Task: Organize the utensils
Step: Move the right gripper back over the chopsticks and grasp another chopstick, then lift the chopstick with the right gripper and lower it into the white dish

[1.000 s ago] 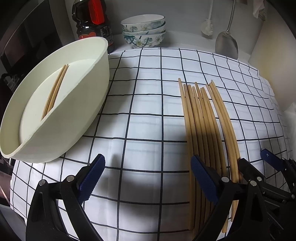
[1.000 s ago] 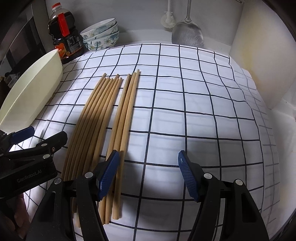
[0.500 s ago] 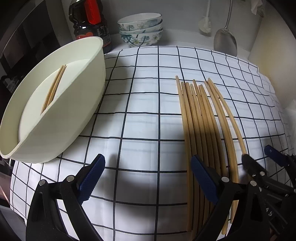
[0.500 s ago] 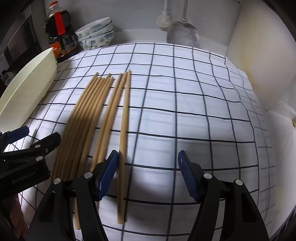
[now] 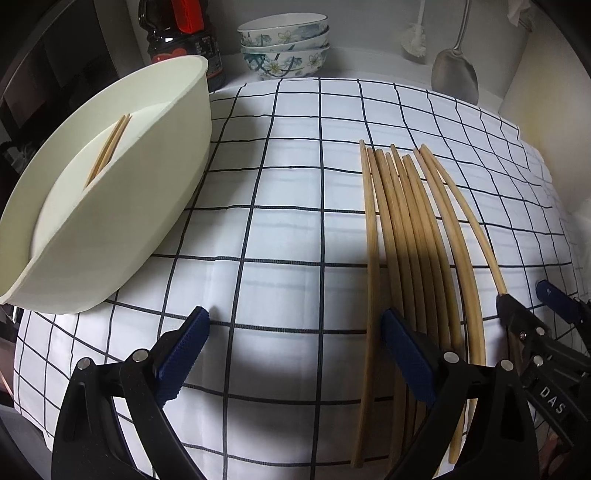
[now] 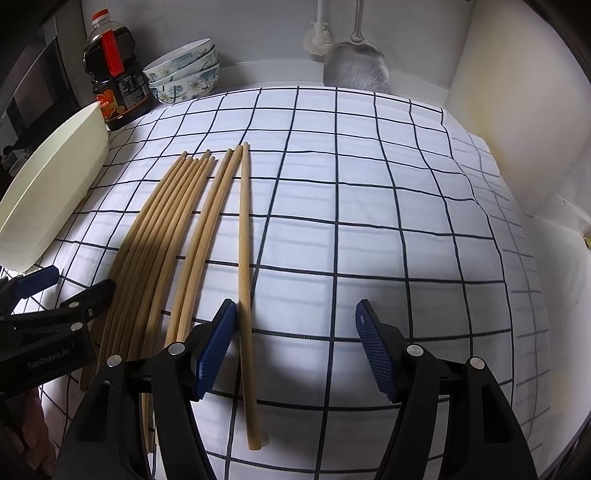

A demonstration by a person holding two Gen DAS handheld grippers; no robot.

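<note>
Right wrist view shows one chopstick [image 6: 244, 280] lying apart from the others on the cloth [image 6: 369, 184], between the fingers of the right gripper [image 6: 295, 345], just beside the left pad. The jaws stand wide and the pads do not press on it. To its left lie two chopsticks [image 6: 199, 251] together, and further left the bunch [image 6: 147, 251] of six lies close side by side. All of them point toward the back wall.

The left gripper [image 5: 295, 354] is also wide, with only cloth between its fingers; its right finger stands over the near ends of the bunch and hides a part of them. In the right wrist view this gripper shows at the left edge, and a bit of the hand [image 6: 22, 435] below it.

At the left stands the cream basin [image 5: 122, 229], touching the cloth. Only the left wrist view looks inside it: a pair [image 5: 109, 146] of chopsticks lies on its bottom. From the right wrist view only its outer wall shows.

Behind the basin stands a dark bottle [image 6: 114, 81] with a red handle, and beside it a stack of three flowered bowls [image 5: 284, 46]. On the back wall hang a metal spatula [image 6: 356, 66] and a white brush [image 6: 317, 33]. At the right is a white wall [image 6: 517, 110].
</note>
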